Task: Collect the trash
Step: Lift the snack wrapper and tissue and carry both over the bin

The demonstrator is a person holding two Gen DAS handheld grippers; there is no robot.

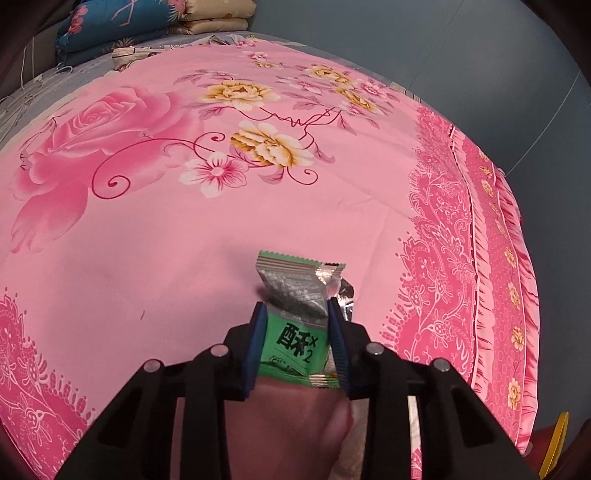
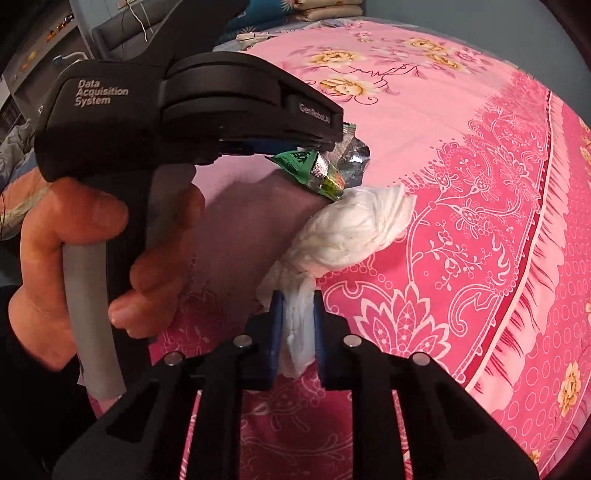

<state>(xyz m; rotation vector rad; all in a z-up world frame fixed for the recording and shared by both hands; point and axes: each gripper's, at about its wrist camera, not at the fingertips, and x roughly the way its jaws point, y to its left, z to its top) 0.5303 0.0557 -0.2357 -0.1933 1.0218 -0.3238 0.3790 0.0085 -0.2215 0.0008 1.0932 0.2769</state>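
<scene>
Wrapper (image 1: 295,317): long axis along the left gripper (image 1: 296,308), clamped.
Tissue (image 2: 347,229): pinched in the right gripper (image 2: 298,299), tilted down at the bedspread (image 1: 147,229).

Pink floral bedspread (image 1: 155,236) covers the bed. Folded blue and beige quilts (image 1: 122,26) are stacked at its far end.

My green snack wrapper (image 1: 295,332) with black characters and a torn silver end sits clamped between the blue pads of my left gripper (image 1: 297,314), its open end pointing away over the pink floral bedspread (image 1: 147,240). Just beside the wrapper, a crumpled white tissue (image 2: 351,229) rests on the bedspread, its near tail pinched in my right gripper (image 2: 298,306).
</scene>
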